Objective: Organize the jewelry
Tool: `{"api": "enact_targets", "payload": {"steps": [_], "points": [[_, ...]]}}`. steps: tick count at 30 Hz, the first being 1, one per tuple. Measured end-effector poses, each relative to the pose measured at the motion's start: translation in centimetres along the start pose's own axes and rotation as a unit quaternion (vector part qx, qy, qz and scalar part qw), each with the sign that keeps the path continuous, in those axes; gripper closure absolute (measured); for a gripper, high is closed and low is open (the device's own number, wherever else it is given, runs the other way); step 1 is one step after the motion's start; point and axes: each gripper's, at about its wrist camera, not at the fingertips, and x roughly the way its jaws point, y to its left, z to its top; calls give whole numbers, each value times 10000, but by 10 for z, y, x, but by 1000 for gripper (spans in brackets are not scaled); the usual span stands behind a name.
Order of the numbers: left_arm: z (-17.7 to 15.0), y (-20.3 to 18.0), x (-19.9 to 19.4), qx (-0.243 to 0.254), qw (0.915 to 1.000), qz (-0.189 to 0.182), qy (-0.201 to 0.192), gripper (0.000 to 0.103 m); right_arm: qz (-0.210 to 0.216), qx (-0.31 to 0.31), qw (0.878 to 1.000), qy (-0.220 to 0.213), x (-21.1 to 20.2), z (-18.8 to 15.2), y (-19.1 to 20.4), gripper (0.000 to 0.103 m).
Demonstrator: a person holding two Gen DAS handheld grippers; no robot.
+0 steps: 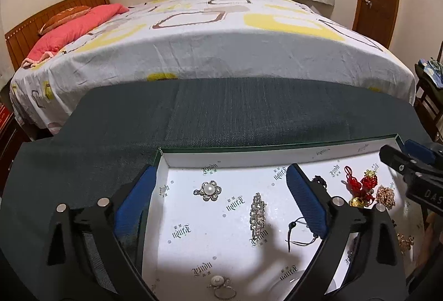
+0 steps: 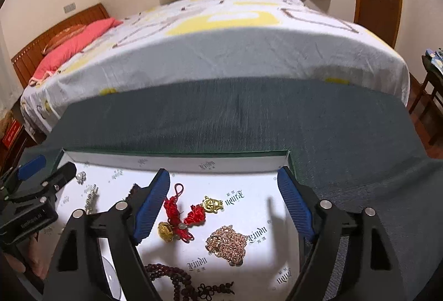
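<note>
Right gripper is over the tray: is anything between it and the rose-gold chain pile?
Nothing visible blocks it. The right gripper hangs open above the tray, and the rose-gold chain pile lies uncovered between its fingers. The red tassel charm sits just left, apart from it.

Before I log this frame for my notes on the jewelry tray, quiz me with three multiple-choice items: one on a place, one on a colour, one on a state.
1. Where does the pearl flower brooch lie?
A. on the bed
B. in the white-lined tray
C. on the dark cloth

2. What colour are the tassels of the knot charm?
A. red
B. green
C. white

3. How do the right tongs stand?
A. shut on the rose-gold chain
B. shut on nothing
C. open, holding nothing

Answers:
1 B: the brooch rests on the printed white lining, between the fingers of the left tongs.
2 A: the knots and tassels are red, beside gold beads.
3 C: the blue pads stand wide apart over the rose-gold chain.
</note>
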Motion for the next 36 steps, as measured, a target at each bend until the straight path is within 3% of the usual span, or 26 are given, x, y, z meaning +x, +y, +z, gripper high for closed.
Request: {"api": "enact_targets", "payload": {"steps": [11, 19, 31, 36], "points": [[-19, -4, -49, 131, 9978, 219, -619, 5, -273, 45, 9976, -637, -44, -33, 4, 21], [-56, -4, -97, 204, 9968, 290, -716, 5, -308, -146, 9970, -702, -90, -75, 14, 21], [-99, 11, -199, -29, 9966, 266, -781, 5, -256, -143, 9958, -863, -183, -118, 15, 21], [-112, 16, -255, -224, 9941, 220, -1035, 5, -142, -216, 9935, -1108, -238, -132, 20, 21]]}}
